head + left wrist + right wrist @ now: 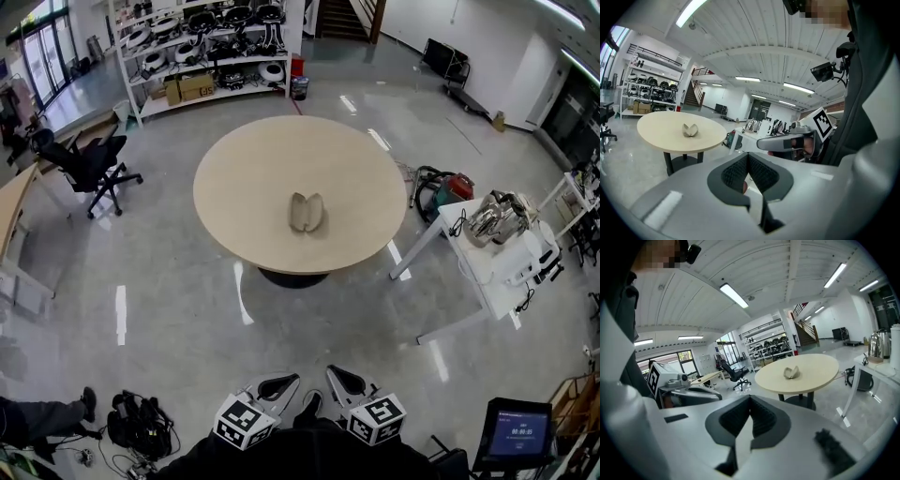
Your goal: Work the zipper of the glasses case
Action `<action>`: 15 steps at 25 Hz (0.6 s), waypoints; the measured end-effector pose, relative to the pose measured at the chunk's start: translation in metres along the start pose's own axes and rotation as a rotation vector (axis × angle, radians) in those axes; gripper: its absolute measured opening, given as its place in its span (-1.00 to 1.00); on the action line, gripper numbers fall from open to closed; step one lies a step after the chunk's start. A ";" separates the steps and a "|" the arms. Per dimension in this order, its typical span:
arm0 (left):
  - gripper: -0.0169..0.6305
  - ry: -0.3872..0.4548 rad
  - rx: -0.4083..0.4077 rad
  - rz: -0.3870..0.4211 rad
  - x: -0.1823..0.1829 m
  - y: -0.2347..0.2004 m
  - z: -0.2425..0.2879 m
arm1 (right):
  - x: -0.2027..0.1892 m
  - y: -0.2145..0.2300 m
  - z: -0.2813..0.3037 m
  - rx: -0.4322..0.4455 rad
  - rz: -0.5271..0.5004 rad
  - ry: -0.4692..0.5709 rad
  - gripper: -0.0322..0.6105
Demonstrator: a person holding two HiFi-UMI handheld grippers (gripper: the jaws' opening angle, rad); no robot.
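Broadly, a glossy grey floor (187, 309) fills the head view, and a round, pale wooden counter (253, 187) on a dark pedestal stands at its middle. Behind the counter a white shelving rack (206, 47) holds helmets and boxes. To the right of the counter a white side table (487, 272) carries a heap of metal gear and cables, and a red and green vacuum cleaner (445, 187) sits on the floor between that table and the counter. A black office chair (89, 169) stands well off to the left, and a small lit monitor (514, 433) shows at the bottom right corner.

Low in the head view, close to the person's body, the left gripper (281, 380) and the right gripper (339, 377) are held side by side over the floor, well apart from the counter. In the left gripper view its dark ribbed fingers (733, 176) meet at the tips with nothing held between them. In the right gripper view those fingers (764, 420) are likewise pressed together and empty.

Smallest of all, the glasses case (306, 212) lies alone near the middle of the counter, beige, its two halves splayed apart, with neither gripper near it.
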State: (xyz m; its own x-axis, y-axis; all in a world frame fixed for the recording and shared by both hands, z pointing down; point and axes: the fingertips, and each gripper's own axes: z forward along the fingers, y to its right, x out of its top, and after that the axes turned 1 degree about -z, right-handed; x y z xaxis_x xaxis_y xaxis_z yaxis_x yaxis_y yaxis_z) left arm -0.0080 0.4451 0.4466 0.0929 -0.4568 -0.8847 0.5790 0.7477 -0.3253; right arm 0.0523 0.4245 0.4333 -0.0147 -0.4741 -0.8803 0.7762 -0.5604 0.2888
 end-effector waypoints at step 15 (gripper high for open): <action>-0.93 -0.024 0.045 -0.008 0.032 -0.030 0.070 | 0.029 0.078 0.030 0.041 0.016 -0.011 -0.89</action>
State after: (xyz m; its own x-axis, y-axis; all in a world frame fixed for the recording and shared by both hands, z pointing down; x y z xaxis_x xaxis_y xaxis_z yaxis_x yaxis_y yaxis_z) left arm 0.0347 0.3742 0.4513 0.1076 -0.4744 -0.8737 0.6156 0.7219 -0.3161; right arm 0.0935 0.3464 0.4421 -0.0098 -0.4903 -0.8715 0.7501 -0.5799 0.3178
